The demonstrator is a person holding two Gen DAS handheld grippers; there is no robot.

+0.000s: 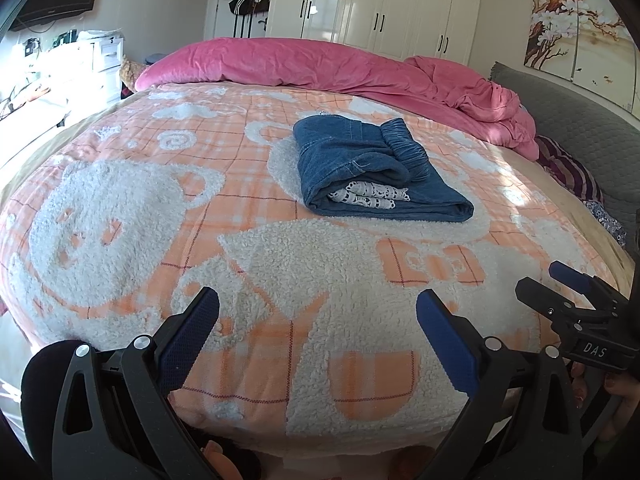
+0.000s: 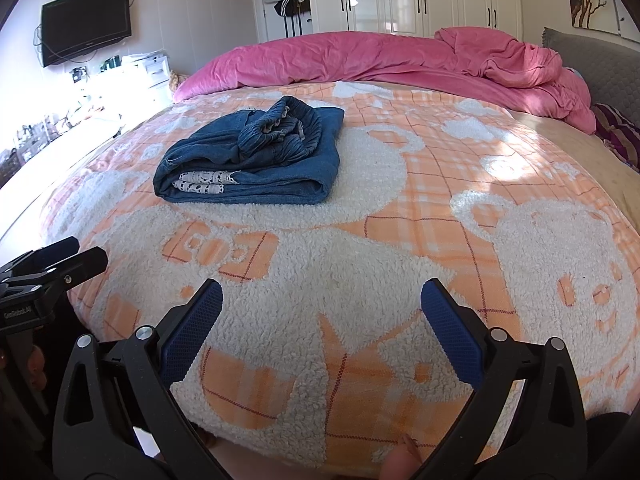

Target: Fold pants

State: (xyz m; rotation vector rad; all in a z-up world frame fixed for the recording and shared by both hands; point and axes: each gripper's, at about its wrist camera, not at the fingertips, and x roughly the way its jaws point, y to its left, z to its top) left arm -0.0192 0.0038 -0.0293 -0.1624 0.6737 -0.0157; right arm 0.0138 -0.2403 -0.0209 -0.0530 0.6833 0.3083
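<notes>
Pants (image 1: 376,168) folded on blanket (image 1: 280,264), well beyond both spread, empty tongs (image 1: 318,320) (image 2: 322,308).

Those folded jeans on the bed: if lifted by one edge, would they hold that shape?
Probably not. The folded jeans are soft denim in loose layers, so they would likely flop open. On the fuzzy blanket, a push would probably bunch them, not slide them.

One pair of folded denim pants (image 1: 376,168) on my bed (image 1: 120,208). One pink duvet (image 1: 320,64). One wall television (image 2: 86,36). One floral painting (image 1: 576,36). Two tools: my left tool (image 1: 318,312), my right tool (image 2: 322,302).
</notes>
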